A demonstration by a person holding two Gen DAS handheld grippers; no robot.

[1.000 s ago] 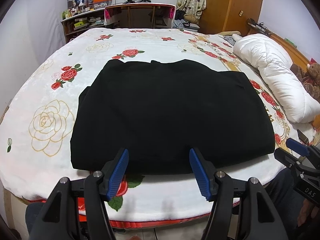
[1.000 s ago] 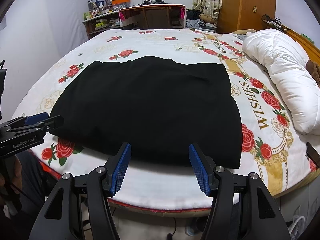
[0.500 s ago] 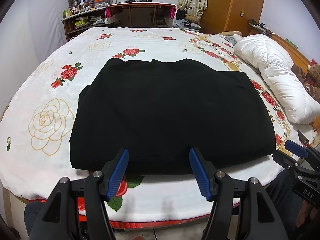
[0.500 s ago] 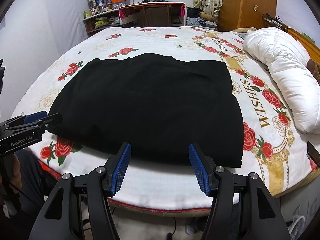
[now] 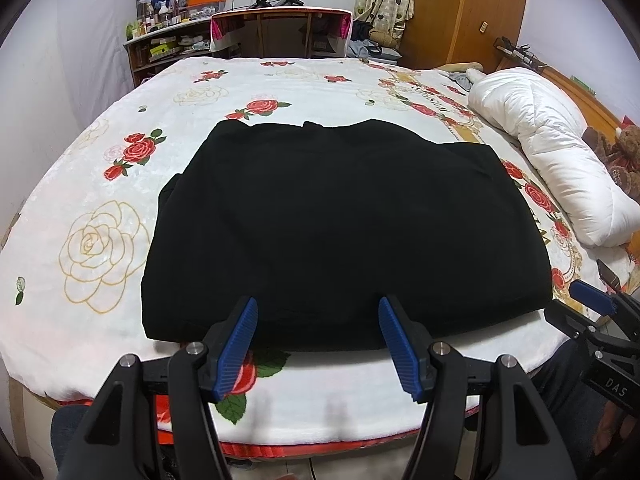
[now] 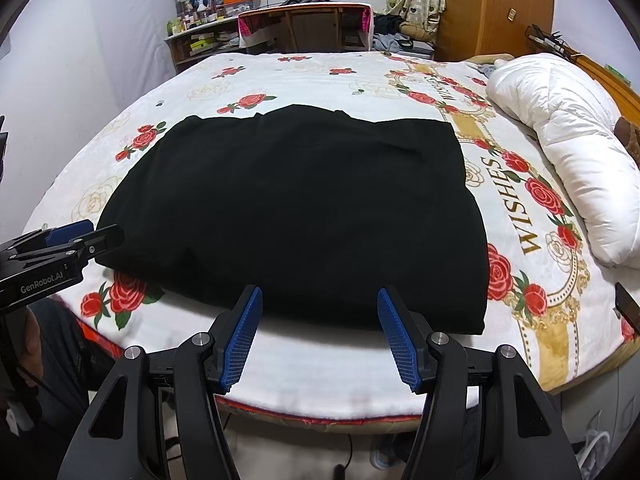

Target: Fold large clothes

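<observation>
**Two tools wait over the black cloth**

Closest to us, the left tool (image 5: 314, 344) hangs just above the near side of the bed (image 5: 100, 336). Its two blue fingers (image 5: 236, 346) stand apart with nothing between them. The right tool (image 6: 320, 340) is the same — its fingers are apart and hold nothing. Both tools point down at a slant toward the bed and touch no cloth. I think they are held this way so each one can reach down and pinch the near edge.

Just past the tools lies the big black garment (image 5: 340, 224). It is in the middle of the bed, on the white blanket with red roses (image 6: 536, 196). It looks like a tidy, flat, almost square shape, so it seems to be folded at least once already. Its near edge is close to the side of the bed, which puts it within easy reach. One more fold may be coming, or the job may be nearly done — I cannot tell which.

Off to the right, a puffy white quilt (image 5: 552, 168) is bunched up near the headboard. That keeps it out of the way of the folding.

Far behind the bed are a desk (image 5: 280, 28) and a window.
</observation>
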